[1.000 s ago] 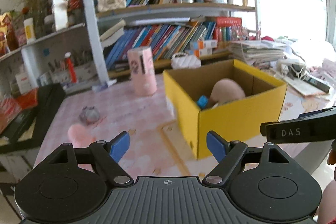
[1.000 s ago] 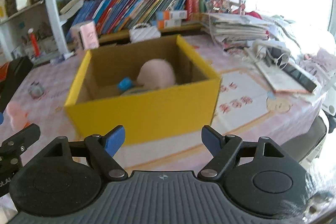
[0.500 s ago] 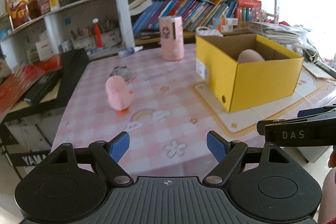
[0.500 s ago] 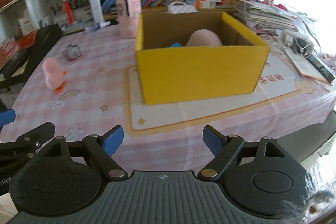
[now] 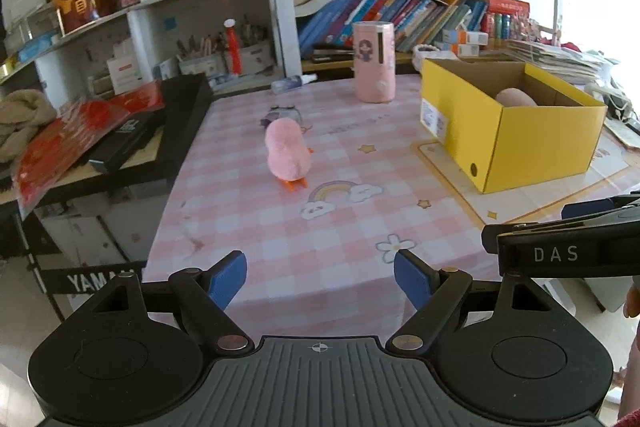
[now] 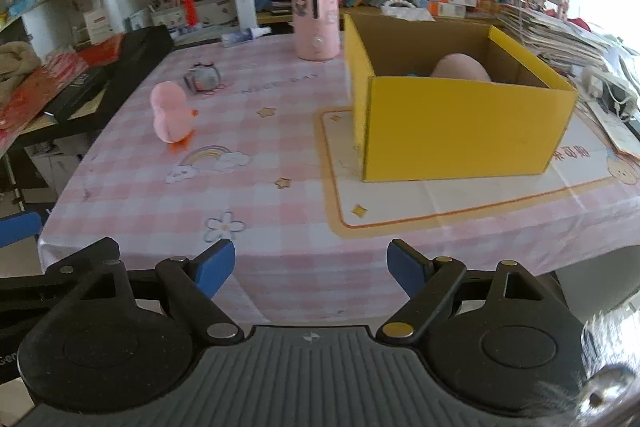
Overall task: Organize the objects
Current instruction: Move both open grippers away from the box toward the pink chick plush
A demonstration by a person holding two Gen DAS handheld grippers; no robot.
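A pink plush duck [image 5: 287, 154] [image 6: 171, 116] with orange feet stands on the pink checked tablecloth [image 5: 340, 227]. Behind it lies a small grey toy [image 5: 282, 115] [image 6: 203, 79], and a pink cylinder [image 5: 375, 62] [image 6: 316, 23] stands further back. The yellow cardboard box [image 5: 512, 131] [image 6: 460, 131] on the right holds a beige rounded plush [image 6: 460, 67]. My left gripper [image 5: 320, 277] is open and empty above the table's near edge, well short of the duck. My right gripper [image 6: 310, 267] is open and empty too, in front of the box.
Bookshelves [image 5: 400, 15] line the back wall. A black keyboard [image 5: 160, 123] with red packets lies off the table's left side. Papers and cables [image 6: 600, 75] are piled at the right. A white mat [image 6: 460, 195] lies under the box.
Both grippers have pulled back from the box toward the table's near edge, so the duck and much more tablecloth have come into view. Both stayed open and empty.
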